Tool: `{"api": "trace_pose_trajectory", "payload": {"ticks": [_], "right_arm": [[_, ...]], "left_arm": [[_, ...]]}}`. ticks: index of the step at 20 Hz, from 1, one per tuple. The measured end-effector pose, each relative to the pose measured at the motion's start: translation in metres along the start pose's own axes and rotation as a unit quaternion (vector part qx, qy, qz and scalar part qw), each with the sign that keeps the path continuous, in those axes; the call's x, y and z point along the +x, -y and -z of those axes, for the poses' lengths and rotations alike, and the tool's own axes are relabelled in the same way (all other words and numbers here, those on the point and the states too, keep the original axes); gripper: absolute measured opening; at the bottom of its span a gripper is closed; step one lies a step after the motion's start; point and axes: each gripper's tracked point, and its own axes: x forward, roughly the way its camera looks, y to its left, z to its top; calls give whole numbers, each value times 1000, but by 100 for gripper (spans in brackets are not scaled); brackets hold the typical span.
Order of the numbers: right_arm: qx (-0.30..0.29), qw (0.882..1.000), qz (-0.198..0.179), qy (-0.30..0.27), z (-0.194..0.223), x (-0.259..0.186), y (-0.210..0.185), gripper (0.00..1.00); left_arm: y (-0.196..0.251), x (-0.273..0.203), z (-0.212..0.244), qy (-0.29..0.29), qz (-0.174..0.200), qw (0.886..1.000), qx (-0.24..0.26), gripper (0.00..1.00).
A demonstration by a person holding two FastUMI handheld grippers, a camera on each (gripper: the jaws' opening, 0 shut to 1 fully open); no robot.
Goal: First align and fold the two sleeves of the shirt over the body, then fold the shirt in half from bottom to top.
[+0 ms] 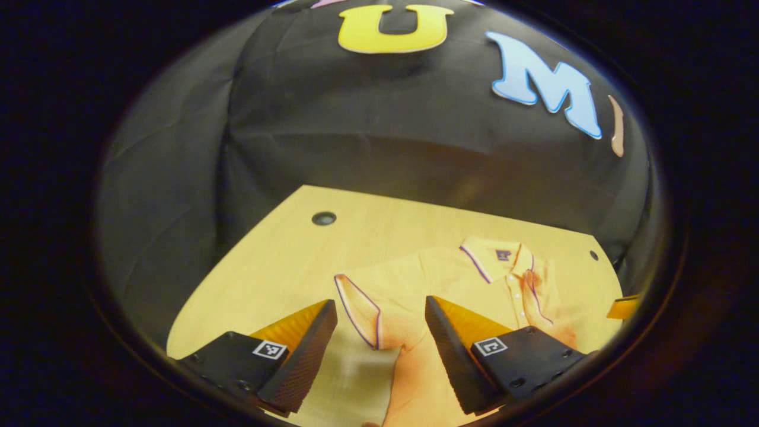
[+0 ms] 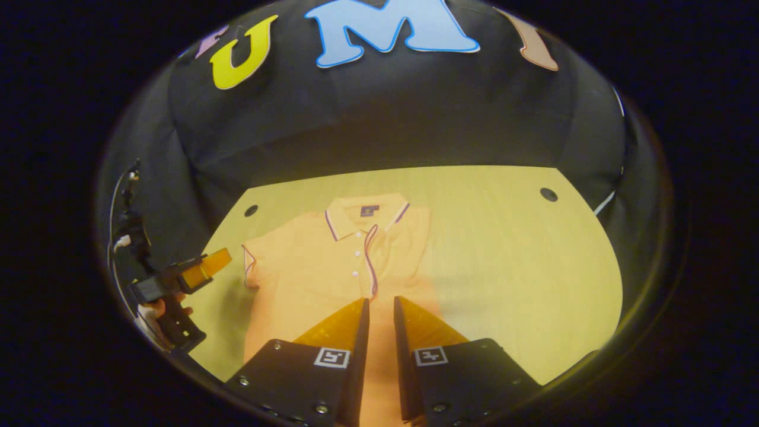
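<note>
An orange polo shirt [image 1: 450,279] with purple-trimmed collar lies flat, collar away from me, on the wooden table [image 1: 284,261]. Its left sleeve [image 1: 359,305] sticks out sideways, right between and beyond the fingers of my left gripper [image 1: 380,302], which is open and hovers above it. The right sleeve [image 2: 370,261] lies folded over the shirt [image 2: 314,267] along the button line. My right gripper [image 2: 380,299] hangs over the lower body with its fingers nearly together and nothing between them. The left gripper [image 2: 216,261], held by a hand, is off the shirt's left side.
The table [image 2: 522,267] has bare wood to the right of the shirt and small dark holes [image 2: 548,194] near its back corners. Black cloth walls close in behind and at both sides. My right gripper's tip [image 1: 622,307] pokes in at the far right.
</note>
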Motion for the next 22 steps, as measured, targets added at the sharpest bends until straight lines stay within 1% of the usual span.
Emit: {"api": "trace_pose_trajectory", "payload": {"ticks": [2, 4, 8, 12, 14, 16, 19, 21, 22], "right_arm": [[9, 1000, 8, 4, 3, -8, 9, 25], [14, 1000, 17, 2, 8, -15, 21, 25], [26, 999, 34, -4, 17, -20, 41, 25], [39, 999, 35, 2, 13, -21, 45, 25], [42, 999, 33, 3, 11, -19, 43, 25], [43, 999, 31, 2, 11, -17, 40, 25], [40, 999, 26, -1, 13, -13, 36, 25], [38, 999, 23, -3, 13, -11, 34, 25], [38, 999, 23, -4, 13, -11, 33, 25]], "left_arm": [[-8, 20, 22, -25, -13, 1000, -7, 99], [-12, 31, 34, -44, -22, 999, -7, 99], [-7, 43, 50, -62, -26, 998, -4, 99], [-12, 46, 62, -80, -39, 996, -18, 99], [-12, 46, 65, -85, -44, 995, -10, 99], [-12, 48, 68, -92, -57, 994, 12, 98], [-7, 51, 64, -92, -51, 994, 25, 69], [-5, 54, 63, -90, -46, 994, 27, 42], [-2, 54, 62, -89, -39, 995, 27, 33]]}}
